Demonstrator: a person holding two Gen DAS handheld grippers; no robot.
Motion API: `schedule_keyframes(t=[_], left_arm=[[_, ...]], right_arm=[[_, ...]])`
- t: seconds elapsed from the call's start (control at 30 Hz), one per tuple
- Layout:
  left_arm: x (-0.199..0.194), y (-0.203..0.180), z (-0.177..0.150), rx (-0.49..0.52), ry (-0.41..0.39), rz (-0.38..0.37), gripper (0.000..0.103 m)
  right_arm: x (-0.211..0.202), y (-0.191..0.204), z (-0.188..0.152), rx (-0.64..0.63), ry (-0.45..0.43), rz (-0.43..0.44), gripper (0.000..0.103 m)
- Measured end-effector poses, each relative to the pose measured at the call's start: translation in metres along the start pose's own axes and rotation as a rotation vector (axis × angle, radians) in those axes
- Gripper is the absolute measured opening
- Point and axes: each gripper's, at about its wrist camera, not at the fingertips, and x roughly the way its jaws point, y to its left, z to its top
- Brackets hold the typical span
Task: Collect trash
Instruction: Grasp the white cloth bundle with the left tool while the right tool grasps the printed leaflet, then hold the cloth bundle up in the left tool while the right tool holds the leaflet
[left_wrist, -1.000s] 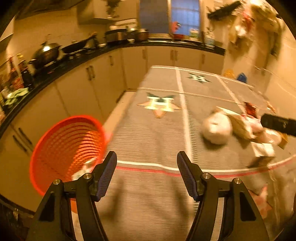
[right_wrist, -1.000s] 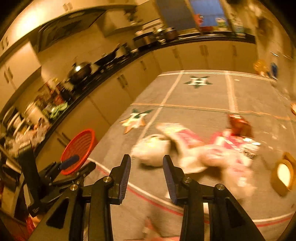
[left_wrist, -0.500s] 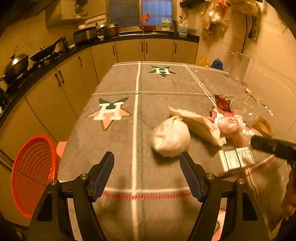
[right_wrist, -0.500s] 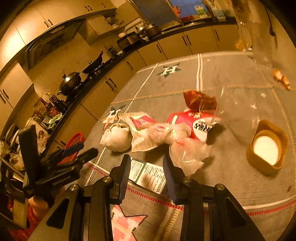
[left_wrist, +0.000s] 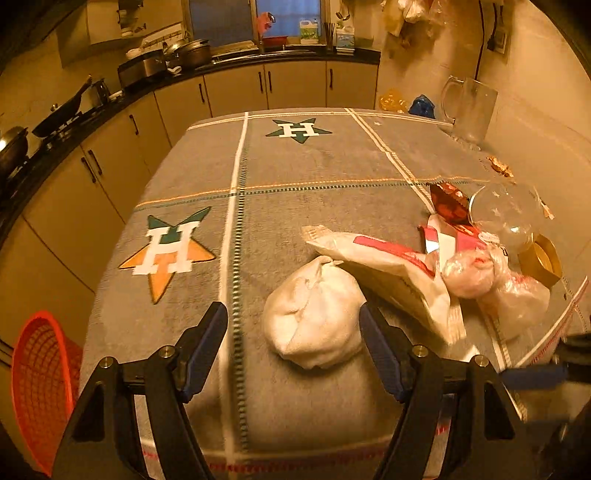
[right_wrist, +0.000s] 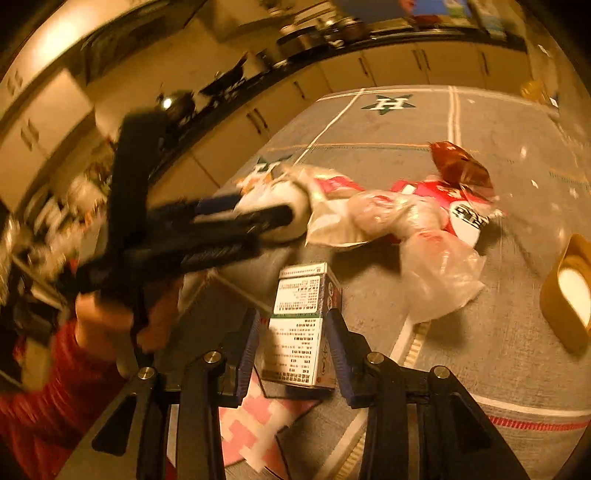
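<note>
A white crumpled bag (left_wrist: 314, 321) lies on the grey cloth-covered table (left_wrist: 295, 166). My left gripper (left_wrist: 295, 343) is open, its fingers on either side of the bag; it also shows in the right wrist view (right_wrist: 258, 218). A small printed carton (right_wrist: 299, 325) lies between the open fingers of my right gripper (right_wrist: 295, 347), not visibly clamped. Behind lie a white and red wrapper (left_wrist: 388, 269), clear plastic bags (right_wrist: 436, 273), a red packet (right_wrist: 458, 166) and a clear plastic cup (left_wrist: 506, 210).
A red mesh basket (left_wrist: 40, 387) stands on the floor left of the table. A tan tub (right_wrist: 569, 291) sits at the table's right. A glass jug (left_wrist: 469, 107) stands at the far right corner. Kitchen counters run along the left and back.
My left gripper has moved forward and now straddles the white bag. My right gripper has dropped down onto the carton, which now lies between its fingers.
</note>
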Motion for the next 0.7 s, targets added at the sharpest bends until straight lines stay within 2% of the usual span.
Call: schedule_keyframes(t=[0.1,0.27,0.33,0.4,0.5,0.7], left_arm=[[0.007,-0.002,0.002,-0.005,0.003,-0.017,0.073],[0.014,-0.004,0.002,-0.009,0.001,-0.039,0.073],[0.016,-0.005,0.0,-0.003,0.001,-0.049,0.066],[0.017,-0.008,-0.001,0.002,0.005,-0.078,0.047],[0.012,-0.013,-0.003,0.019,-0.005,-0.059,0.041],[-0.013,0.0,-0.015,-0.016,-0.044,-0.04,0.039]], right_arm=[[0.005,0.012,0.0,-0.06,0.01,-0.075,0.042],[0.017,0.025,-0.002,-0.121,0.042,-0.152,0.043],[0.019,0.028,-0.004,-0.129,0.048,-0.17,0.043],[0.02,0.028,-0.006,-0.138,0.06,-0.187,0.043],[0.025,0.025,-0.007,-0.131,0.074,-0.21,0.039],[0.014,0.026,0.003,-0.117,0.025,-0.187,0.038]])
